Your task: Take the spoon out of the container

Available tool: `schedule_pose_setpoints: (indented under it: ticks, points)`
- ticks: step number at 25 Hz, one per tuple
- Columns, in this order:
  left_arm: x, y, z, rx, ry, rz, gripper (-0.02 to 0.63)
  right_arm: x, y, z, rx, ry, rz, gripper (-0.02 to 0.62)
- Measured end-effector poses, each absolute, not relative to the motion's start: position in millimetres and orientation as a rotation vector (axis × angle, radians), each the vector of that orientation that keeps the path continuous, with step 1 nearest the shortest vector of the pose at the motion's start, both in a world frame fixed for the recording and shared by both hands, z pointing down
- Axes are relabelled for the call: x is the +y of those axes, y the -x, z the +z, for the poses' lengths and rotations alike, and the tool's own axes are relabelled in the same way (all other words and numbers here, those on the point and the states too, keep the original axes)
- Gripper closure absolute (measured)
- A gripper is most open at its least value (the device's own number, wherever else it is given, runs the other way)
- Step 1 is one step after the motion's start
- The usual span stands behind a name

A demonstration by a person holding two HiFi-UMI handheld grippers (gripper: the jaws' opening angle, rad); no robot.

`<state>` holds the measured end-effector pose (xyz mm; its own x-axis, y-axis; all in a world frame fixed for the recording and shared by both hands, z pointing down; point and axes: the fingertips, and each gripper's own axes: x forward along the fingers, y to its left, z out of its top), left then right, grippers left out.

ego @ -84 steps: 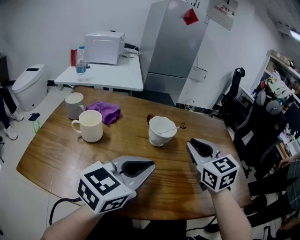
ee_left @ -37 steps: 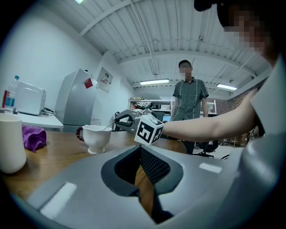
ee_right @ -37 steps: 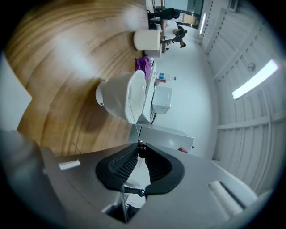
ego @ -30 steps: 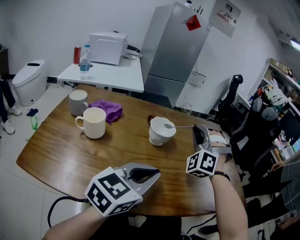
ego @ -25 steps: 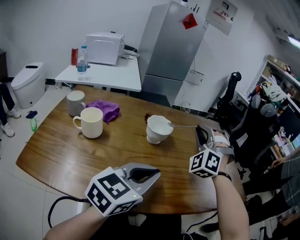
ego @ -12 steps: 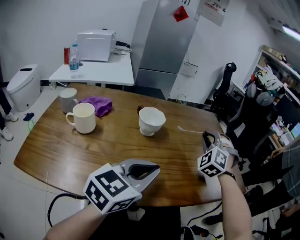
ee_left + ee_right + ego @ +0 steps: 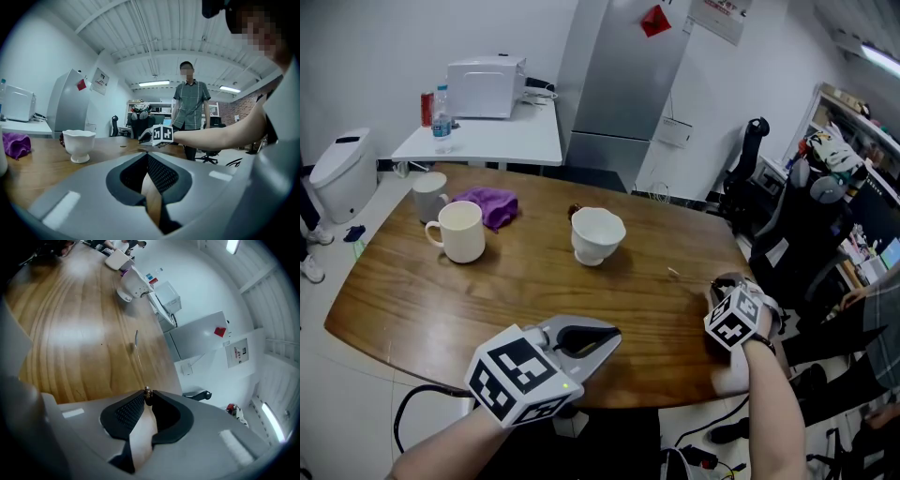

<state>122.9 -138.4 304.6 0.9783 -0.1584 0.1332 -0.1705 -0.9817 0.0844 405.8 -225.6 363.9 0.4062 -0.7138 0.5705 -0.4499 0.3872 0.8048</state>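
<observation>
The white footed cup (image 7: 597,234) stands at the middle of the wooden table (image 7: 412,291) with nothing in it; it also shows in the left gripper view (image 7: 78,144) and far off in the right gripper view (image 7: 132,285). My right gripper (image 7: 719,287) is low over the table's right edge, shut on the handle end of the thin metal spoon (image 7: 138,357), whose bowl points toward the cup. In the head view only the spoon's tip (image 7: 673,273) shows. My left gripper (image 7: 602,338) hovers at the near edge, shut and holding nothing (image 7: 149,157).
A cream mug (image 7: 459,231), a grey mug (image 7: 428,195) and a purple cloth (image 7: 487,203) sit at the table's far left. Behind it stand a white side table (image 7: 487,145) and a grey fridge (image 7: 614,84). Office chairs (image 7: 748,178) crowd the right. A person (image 7: 190,108) stands beyond.
My right gripper has drawn the spoon out of the cup and carried it right and toward the table's near right edge. The left gripper has stayed put.
</observation>
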Motion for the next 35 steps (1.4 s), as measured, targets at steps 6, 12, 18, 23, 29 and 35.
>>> schedule_pose_setpoints:
  ticks: [6,12,18,23,29,35]
  points:
    - [-140.1,-123.6,305.1,-0.254,-3.027,0.197,0.594,-223.7,-405.0,376.1,-1.242,-1.19,-0.177,0.538]
    - [-140.1,-124.4,307.3,-0.255,-3.026,0.2,0.594,-217.9,-400.6,379.0,-1.267,-1.139,-0.154,0.497]
    - [-138.9,-123.9,306.6,-0.253,-3.027,0.207,0.594,-212.5,-393.4,370.3,-1.327,-1.151,-0.144,0.479]
    - [-139.4,-124.2,306.4,-0.261,-3.031,0.208,0.595,-210.4,-385.9,359.4,-1.421,-1.222,-0.126,0.486]
    - [-138.2,-121.1,308.1,-0.267,-3.035,0.22,0.595,-206.3,-384.5,356.7,-1.46,-1.289,-0.126,0.523]
    - [-141.0,-115.2,309.5,-0.302,-3.037,0.23,0.594,-203.2,-385.0,350.1,-1.496,-1.377,-0.141,0.583]
